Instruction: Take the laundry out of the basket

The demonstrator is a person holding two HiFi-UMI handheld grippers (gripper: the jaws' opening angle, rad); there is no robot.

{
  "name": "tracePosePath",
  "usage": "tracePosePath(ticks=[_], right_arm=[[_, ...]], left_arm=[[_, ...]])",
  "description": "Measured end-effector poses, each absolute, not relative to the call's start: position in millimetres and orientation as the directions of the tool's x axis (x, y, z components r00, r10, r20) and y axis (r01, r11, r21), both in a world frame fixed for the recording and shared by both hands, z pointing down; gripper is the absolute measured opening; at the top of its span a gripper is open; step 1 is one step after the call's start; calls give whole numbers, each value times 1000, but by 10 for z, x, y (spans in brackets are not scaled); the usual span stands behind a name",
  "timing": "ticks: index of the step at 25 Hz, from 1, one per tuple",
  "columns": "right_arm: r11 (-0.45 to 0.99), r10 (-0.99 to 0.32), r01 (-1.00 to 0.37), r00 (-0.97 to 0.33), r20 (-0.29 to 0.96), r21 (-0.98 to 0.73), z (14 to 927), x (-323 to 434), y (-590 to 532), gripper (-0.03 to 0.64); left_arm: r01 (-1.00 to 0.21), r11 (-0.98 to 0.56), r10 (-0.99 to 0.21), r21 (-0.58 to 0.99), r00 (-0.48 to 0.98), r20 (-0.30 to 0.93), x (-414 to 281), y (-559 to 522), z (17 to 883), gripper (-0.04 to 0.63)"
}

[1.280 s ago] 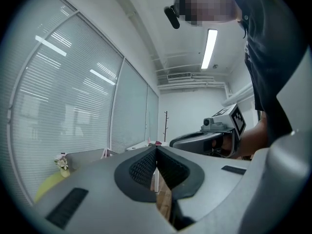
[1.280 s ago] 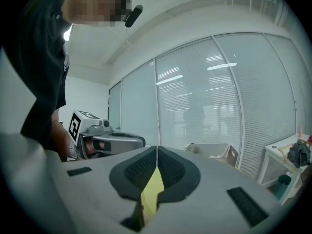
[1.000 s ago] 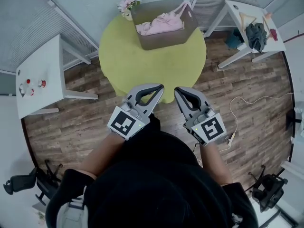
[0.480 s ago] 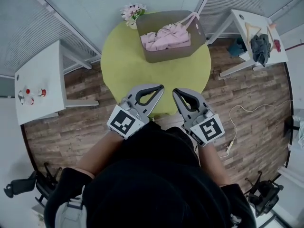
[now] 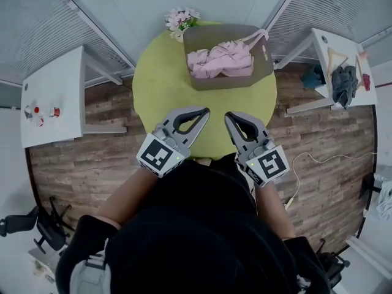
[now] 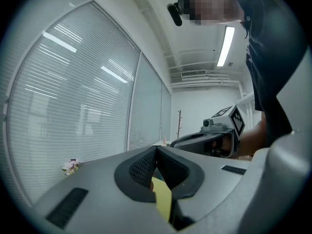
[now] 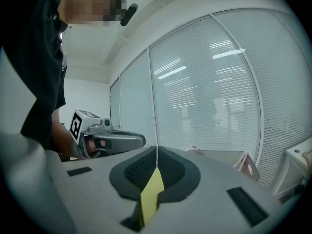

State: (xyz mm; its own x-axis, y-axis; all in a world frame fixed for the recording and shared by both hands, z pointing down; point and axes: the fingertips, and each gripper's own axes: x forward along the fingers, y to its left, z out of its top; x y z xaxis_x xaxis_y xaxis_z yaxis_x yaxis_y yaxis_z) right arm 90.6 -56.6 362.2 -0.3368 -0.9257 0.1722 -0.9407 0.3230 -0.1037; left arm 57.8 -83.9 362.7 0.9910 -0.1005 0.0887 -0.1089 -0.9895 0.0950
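Left gripper (image 5: pixel 204 111) and right gripper (image 5: pixel 228 116) side by side, tips angled inward, jaws together, nothing between

Place: office-like room
Walls: glass, covered by blinds (image 6: pixel 83 106)
Ceiling: strip light (image 6: pixel 225 45)
Furniture: white table (image 5: pixel 58 84), office chair (image 5: pixel 18 223)

Pink laundry (image 5: pixel 219 60), taupe basket (image 5: pixel 229 82), lime table (image 5: pixel 164 90)

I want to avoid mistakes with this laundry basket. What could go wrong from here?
1. The basket stands at the far side of the table; pulling the pink laundry might drag or tip it.
2. The flowers stand close beside the basket and might be knocked over.
3. The left gripper and right gripper are both shut and empty; unless opened, they would only push the laundry.
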Motion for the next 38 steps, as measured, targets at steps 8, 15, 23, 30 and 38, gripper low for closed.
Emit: tracePosePath(ticks=[8, 15, 23, 30, 38], right_arm=[[462, -860, -883, -470, 200, -84, 3637, 1446, -965, 25], [548, -809, -832, -554, 196, -89, 3655, 1841, -1231, 25], [637, -741, -765, -642, 199, -95, 3707, 2224, -1419, 25], [699, -668, -706, -702, 247, -118, 3900, 2400, -1615, 25], [709, -629, -698, -690, 359, -99, 4255, 2284, -1998, 26]], left_arm=[[-255, -965, -244, 68, 960, 141, 946, -1128, 3649, 9], [-396, -913, -384, 100, 916, 118, 1259, -1355, 3632, 9], [-504, -862, -492, 59, 859, 144, 1549, -1500, 3637, 9], [-593, -804, -582, 39, 799, 152, 1605, -1637, 3634, 9], [-603, -798, -593, 12, 789, 162, 1474, -1989, 3759, 9]])
